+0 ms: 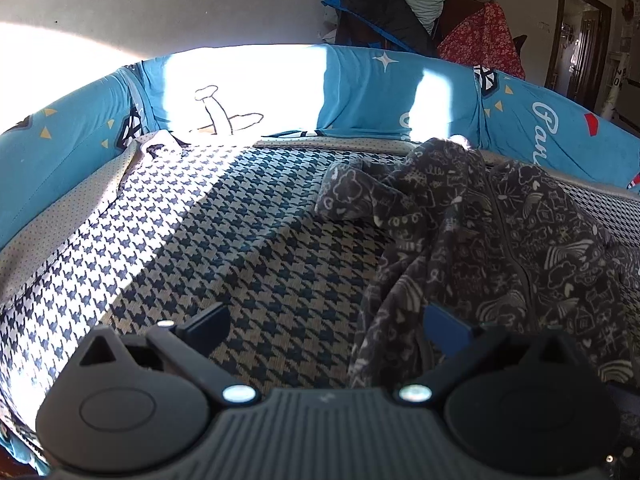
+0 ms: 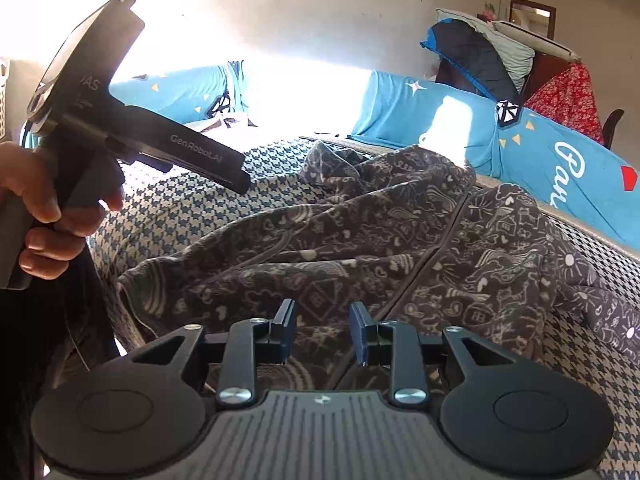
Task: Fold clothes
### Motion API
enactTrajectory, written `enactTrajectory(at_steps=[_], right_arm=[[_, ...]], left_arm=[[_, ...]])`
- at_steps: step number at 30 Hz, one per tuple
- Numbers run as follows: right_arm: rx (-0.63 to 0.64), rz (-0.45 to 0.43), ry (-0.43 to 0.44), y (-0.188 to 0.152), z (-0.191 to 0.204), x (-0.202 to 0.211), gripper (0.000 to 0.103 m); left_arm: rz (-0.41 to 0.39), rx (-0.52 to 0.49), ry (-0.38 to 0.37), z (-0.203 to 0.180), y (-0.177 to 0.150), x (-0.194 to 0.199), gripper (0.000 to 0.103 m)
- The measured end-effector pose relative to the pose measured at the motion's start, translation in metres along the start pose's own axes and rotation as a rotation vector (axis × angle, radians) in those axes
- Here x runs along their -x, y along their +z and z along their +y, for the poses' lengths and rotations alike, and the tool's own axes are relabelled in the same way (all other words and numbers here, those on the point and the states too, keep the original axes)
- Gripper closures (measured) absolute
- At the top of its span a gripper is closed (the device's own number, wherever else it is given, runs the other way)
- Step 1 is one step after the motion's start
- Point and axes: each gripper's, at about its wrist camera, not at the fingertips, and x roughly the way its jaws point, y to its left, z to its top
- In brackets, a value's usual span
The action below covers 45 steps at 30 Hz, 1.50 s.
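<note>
Garment, a grey patterned zip jacket, lay rumpled and unfolded on the houndstooth bed cover, its zip line running away from the cameras. Right tongs hovered spread directly over its near hem, nearer than left tongs, also spread, beside its left edge.

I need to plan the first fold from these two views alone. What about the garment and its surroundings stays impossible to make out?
- Grey patterned garment: crumpled, so the sleeves and hem cannot be told apart; in the left wrist view the right edge cuts it off.
- Near edge of the garment, right wrist view: hidden behind the right gripper.
- Blue cushion: sun glare washes out its print in both views.
- Left gripper: open, nothing between its fingers.
</note>
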Motion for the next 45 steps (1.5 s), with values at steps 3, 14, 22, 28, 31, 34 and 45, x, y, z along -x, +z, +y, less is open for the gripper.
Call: enactTrajectory(at_steps=[3, 14, 22, 28, 31, 34, 45], right_arm=[[0.017, 0.02, -0.022, 0.003, -0.011, -0.009, 0.072], [-0.167, 0.018, -0.145, 0.024, -0.088, -0.034, 0.067], [-0.292, 0.01, -0.253, 0.032, -0.133, -0.051, 0.067], [-0.335, 0.033, -0.28, 0.032, -0.15, -0.06, 0.067], [-0.345, 0.046, -0.287, 0.032, -0.156, -0.066, 0.067], [-0.363, 0.052, -0.295, 0.034, -0.162, -0.07, 0.067], [-0.399, 0.057, -0.323, 0.042, -0.172, -0.081, 0.067]], left_arm=[[0.011, 0.018, -0.012, -0.001, 0.011, -0.014, 0.0], [0.054, 0.053, -0.073, -0.015, 0.06, -0.079, 0.0], [0.163, 0.202, -0.152, -0.007, 0.082, -0.132, 0.0], [0.215, 0.25, -0.146, -0.006, 0.089, -0.159, 0.0], [0.225, 0.249, -0.133, -0.007, 0.092, -0.171, 0.0], [0.246, 0.262, -0.144, -0.008, 0.093, -0.18, 0.0], [0.243, 0.257, -0.142, -0.012, 0.095, -0.188, 0.046]])
